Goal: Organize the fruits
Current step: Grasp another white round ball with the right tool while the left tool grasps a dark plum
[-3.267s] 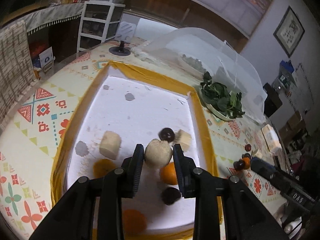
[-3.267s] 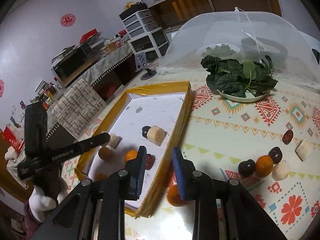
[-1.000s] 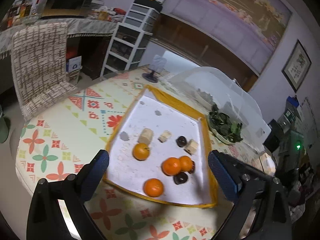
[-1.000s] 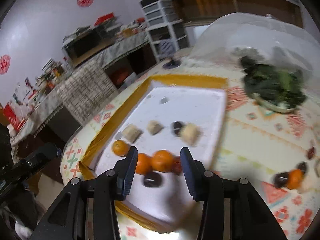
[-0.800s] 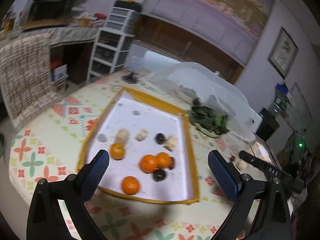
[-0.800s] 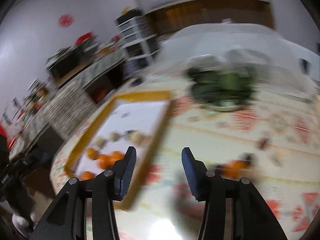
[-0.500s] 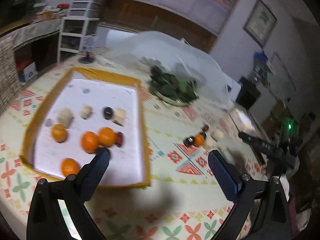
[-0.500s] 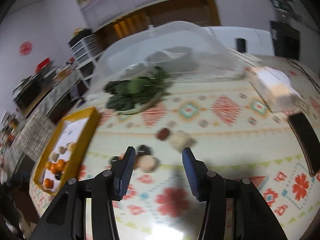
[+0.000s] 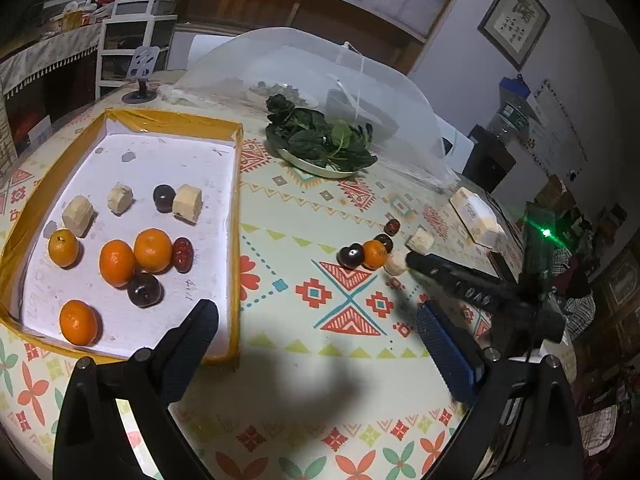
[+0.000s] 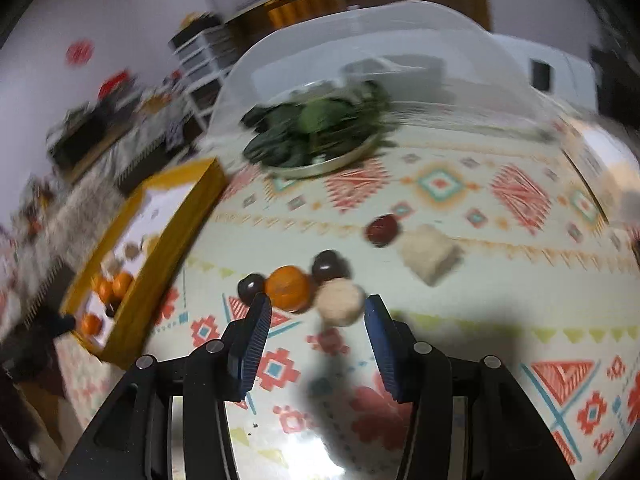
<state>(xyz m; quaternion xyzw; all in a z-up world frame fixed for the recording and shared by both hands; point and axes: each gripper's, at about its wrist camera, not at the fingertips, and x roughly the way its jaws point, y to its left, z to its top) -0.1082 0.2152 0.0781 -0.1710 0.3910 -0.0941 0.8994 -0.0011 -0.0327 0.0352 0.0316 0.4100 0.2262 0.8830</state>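
A white tray with a yellow rim (image 9: pixel 236 184) holds several oranges (image 9: pixel 153 250), three pale chunks (image 9: pixel 187 203), two dark plums (image 9: pixel 145 290) and a red date (image 9: pixel 183 254). Loose fruit lies on the patterned cloth to its right: an orange (image 10: pixel 289 286), a pale round piece (image 10: pixel 339 302), two dark plums (image 10: pixel 329 264), a red date (image 10: pixel 382 230) and a pale block (image 10: pixel 430 254). My right gripper (image 10: pixel 316 336) is open just short of the orange and pale piece, nothing between its fingers. My left gripper (image 9: pixel 318 344) hangs wide open and empty over bare cloth. The right gripper (image 9: pixel 412 258) tip nearly touches the loose cluster (image 9: pixel 374 254).
A plate of dark leafy greens (image 9: pixel 324 144) sits behind the fruit, in front of a clear mesh food cover (image 9: pixel 320 76). A pale wrapped packet (image 9: pixel 476 216) lies at the right. The tray rim (image 10: pixel 180 216) is at the left in the right wrist view.
Both grippers swung right, away from the tray toward the loose fruit. The left gripper, earlier shut on a pale piece over the tray, now stands wide open. The right gripper has come close to the cluster.
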